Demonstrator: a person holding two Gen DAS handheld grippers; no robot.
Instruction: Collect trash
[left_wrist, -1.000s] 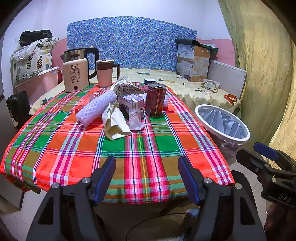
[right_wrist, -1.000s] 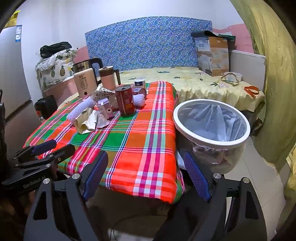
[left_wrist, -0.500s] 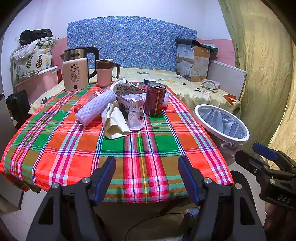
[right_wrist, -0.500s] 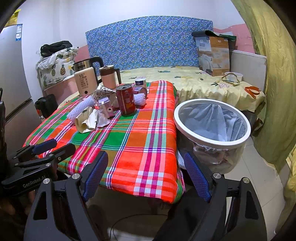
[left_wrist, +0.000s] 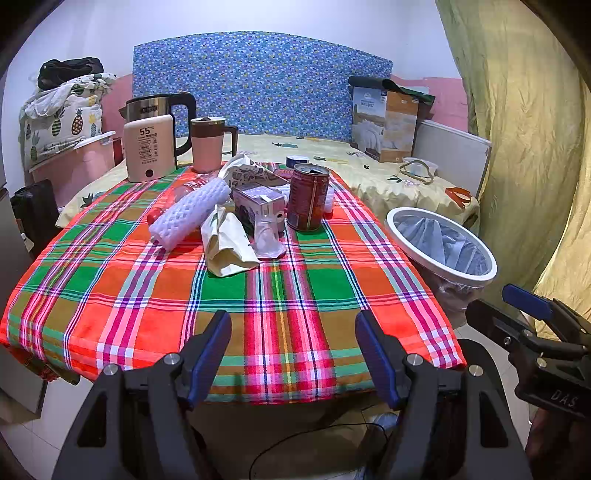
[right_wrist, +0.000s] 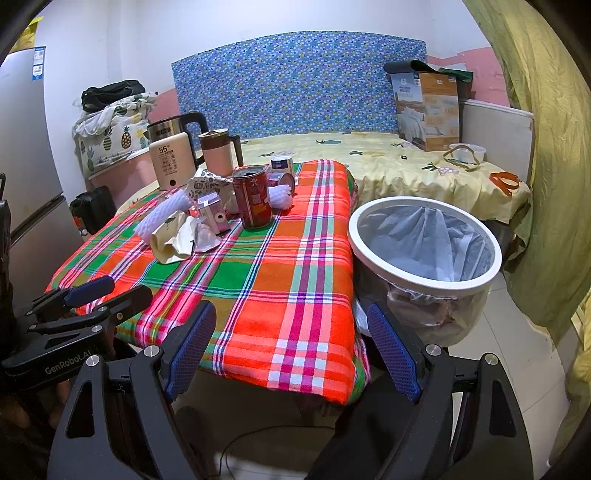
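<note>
Trash lies clustered on the plaid tablecloth: a red can standing upright, a white foam sleeve, a cream paper bag and a small purple carton. The right wrist view shows the same can, foam sleeve and bag. A white-rimmed bin with a grey liner stands on the floor by the table's right side. My left gripper is open over the table's near edge, holding nothing. My right gripper is open too, between the table corner and the bin.
A kettle, a white "55" appliance and a pink jug stand at the table's far left. Behind is a bed with a yellow sheet and a box. A curtain hangs on the right.
Both views have drifted only slightly. Both grippers stay open and the trash has not moved.
</note>
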